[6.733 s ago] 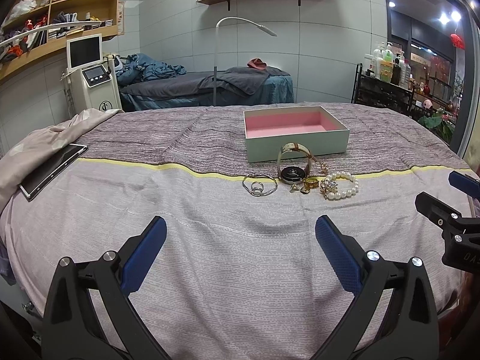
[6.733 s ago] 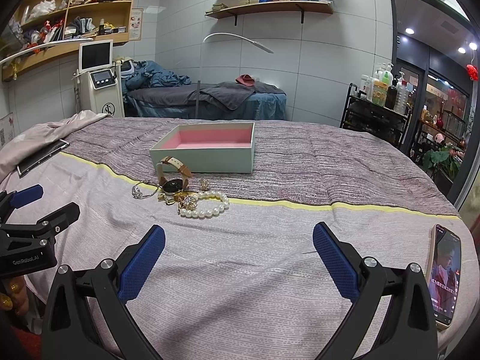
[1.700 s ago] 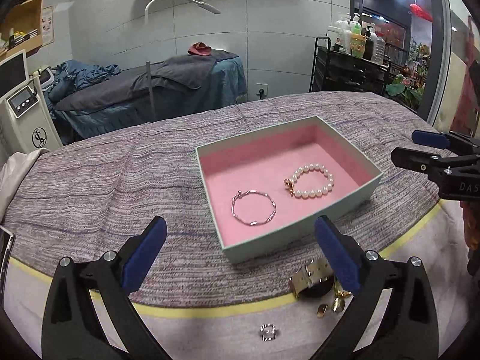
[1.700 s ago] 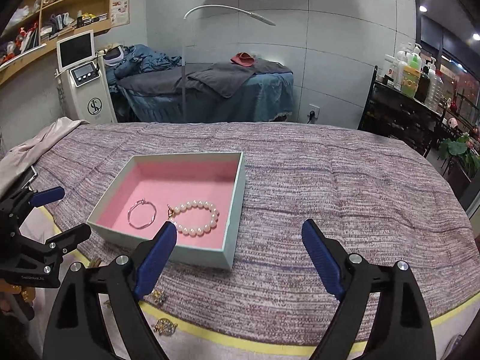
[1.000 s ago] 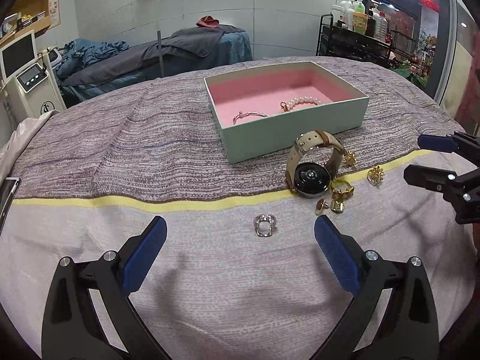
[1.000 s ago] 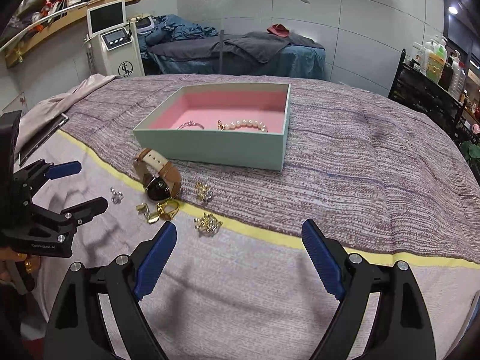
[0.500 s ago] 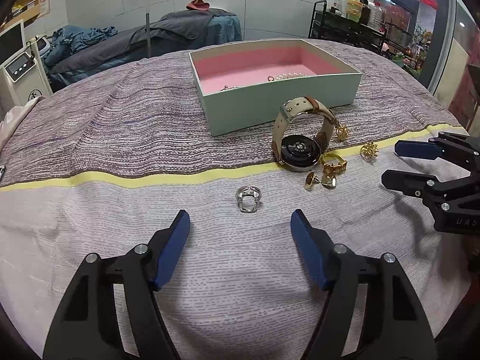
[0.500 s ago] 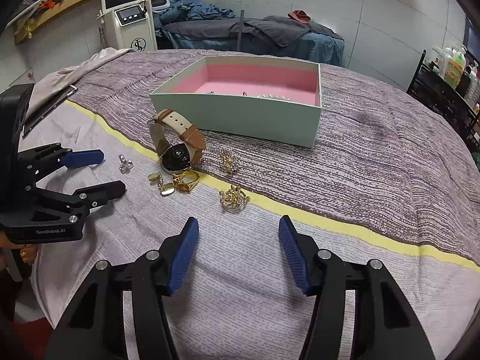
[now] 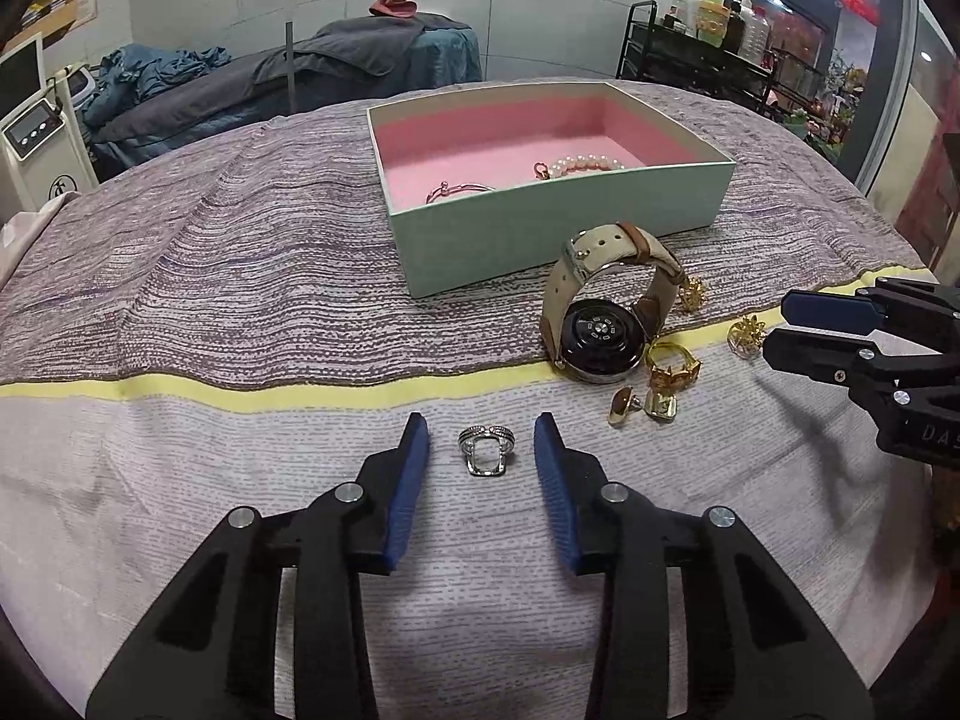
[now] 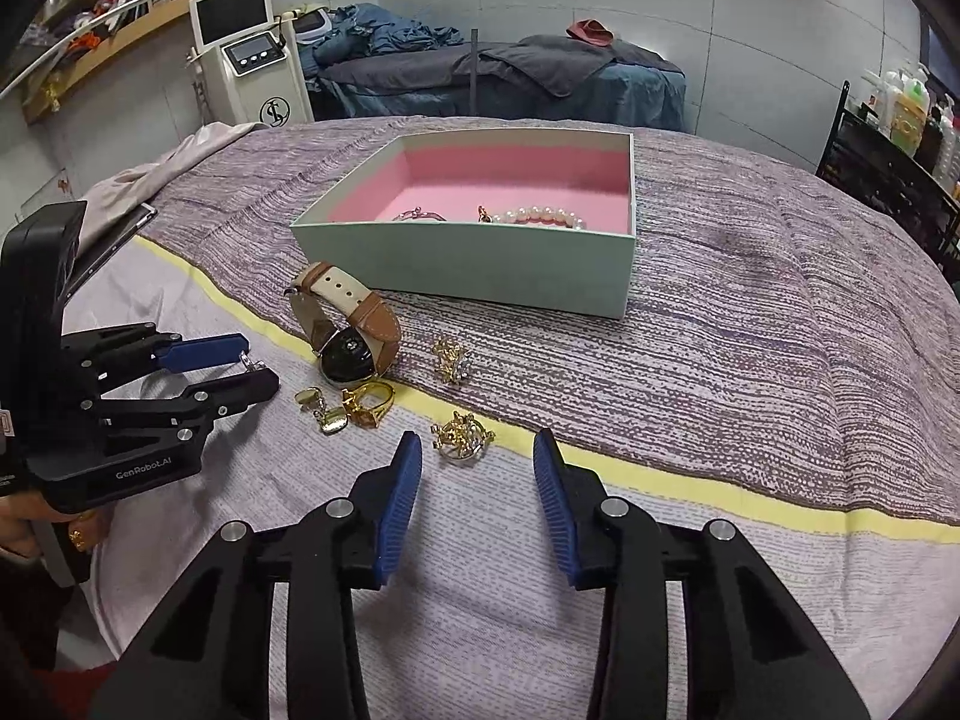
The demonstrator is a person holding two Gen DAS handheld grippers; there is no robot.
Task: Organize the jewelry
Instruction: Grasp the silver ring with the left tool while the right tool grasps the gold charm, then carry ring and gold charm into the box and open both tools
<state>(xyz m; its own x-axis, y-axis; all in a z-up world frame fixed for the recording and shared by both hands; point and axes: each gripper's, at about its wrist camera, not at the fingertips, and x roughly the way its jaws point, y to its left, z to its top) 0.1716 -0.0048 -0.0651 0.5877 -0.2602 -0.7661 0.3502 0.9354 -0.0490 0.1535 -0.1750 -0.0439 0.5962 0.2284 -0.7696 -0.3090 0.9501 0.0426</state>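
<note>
A mint box with pink lining (image 9: 558, 234) (image 10: 480, 258) stands on the bed and holds a pearl bracelet (image 9: 585, 164) (image 10: 534, 217) and a thin bangle (image 9: 459, 191). My left gripper (image 9: 480, 438) is open, low over the cloth, with a silver ring (image 9: 485, 456) lying between its fingers. My right gripper (image 10: 477, 462) is open just behind a gold flower brooch (image 10: 462, 435) (image 9: 746, 336). A watch (image 9: 606, 324) (image 10: 351, 330), a gold ring (image 9: 672, 363) (image 10: 369, 402), gold earrings (image 9: 642, 405) (image 10: 324, 411) and a second gold flower piece (image 10: 451, 359) lie between them.
The bedspread has a yellow stripe (image 9: 240, 393) across it. A tablet (image 10: 114, 246) lies at the bed's left edge. A treatment bed (image 10: 510, 72), a machine with a screen (image 10: 252, 54) and a trolley of bottles (image 9: 708, 48) stand behind.
Both grippers have narrowed and come down and forward, the left around the silver ring, the right up to the gold flower brooch.
</note>
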